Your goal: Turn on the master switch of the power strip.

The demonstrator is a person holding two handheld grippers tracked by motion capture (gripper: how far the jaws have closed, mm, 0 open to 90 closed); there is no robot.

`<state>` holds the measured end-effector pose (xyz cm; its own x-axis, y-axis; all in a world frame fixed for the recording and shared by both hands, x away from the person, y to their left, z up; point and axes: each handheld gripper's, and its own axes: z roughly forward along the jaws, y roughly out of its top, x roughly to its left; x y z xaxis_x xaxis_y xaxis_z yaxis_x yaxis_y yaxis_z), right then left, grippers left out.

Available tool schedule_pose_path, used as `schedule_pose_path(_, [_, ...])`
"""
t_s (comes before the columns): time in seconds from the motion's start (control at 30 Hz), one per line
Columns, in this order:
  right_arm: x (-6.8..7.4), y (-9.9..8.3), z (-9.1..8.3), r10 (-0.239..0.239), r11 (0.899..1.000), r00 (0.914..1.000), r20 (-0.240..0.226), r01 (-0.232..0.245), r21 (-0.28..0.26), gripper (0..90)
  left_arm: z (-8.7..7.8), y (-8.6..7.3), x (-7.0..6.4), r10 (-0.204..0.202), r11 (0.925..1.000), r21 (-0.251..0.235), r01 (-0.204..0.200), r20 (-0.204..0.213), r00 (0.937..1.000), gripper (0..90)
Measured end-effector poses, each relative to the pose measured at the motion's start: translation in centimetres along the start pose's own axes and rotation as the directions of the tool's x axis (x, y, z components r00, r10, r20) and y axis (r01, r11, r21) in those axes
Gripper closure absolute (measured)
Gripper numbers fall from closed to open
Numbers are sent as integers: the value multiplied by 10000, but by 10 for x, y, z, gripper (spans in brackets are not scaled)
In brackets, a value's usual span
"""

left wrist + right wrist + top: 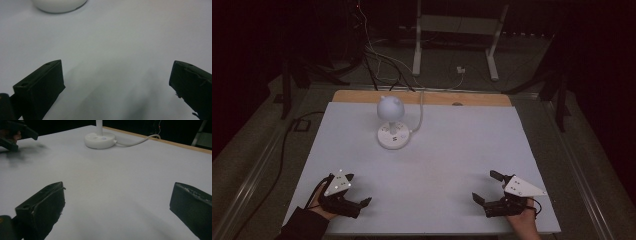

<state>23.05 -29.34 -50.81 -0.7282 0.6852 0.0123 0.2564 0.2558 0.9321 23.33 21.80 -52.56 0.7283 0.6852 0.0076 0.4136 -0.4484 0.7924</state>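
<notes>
Both grippers, left (357, 192) and right (486, 187), sat jaws apart at near edge, well short of lamp (392, 120); likely staged for reach.

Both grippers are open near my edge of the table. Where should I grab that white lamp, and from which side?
Probably the thin upright stem between the lamp's round head and flat base; both look too wide. Come level from the near side, since its cord leaves rearward.

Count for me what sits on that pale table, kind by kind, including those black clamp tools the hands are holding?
White desk lamp with a round head and round base: 1
White cable running from the lamp's base: 1
Black two-jaw grippers, left gripper and right gripper, both with jaws apart: 2
Total: 4
</notes>
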Motion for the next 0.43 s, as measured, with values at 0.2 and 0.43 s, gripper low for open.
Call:
schedule_pose_path(0.2, [0, 0, 0, -2, 10000, 10000, -4, 2, -3, 0, 0, -3, 2, -193, 9998, -66, 193, -9, 9998, 3])
schedule_pose_path(0.43, [0, 0, 0, -33, 10000, 10000, 1, 33, 9, 0, 2, -3, 3, -166, 9998, -58, 167, 99, 9998, 3])
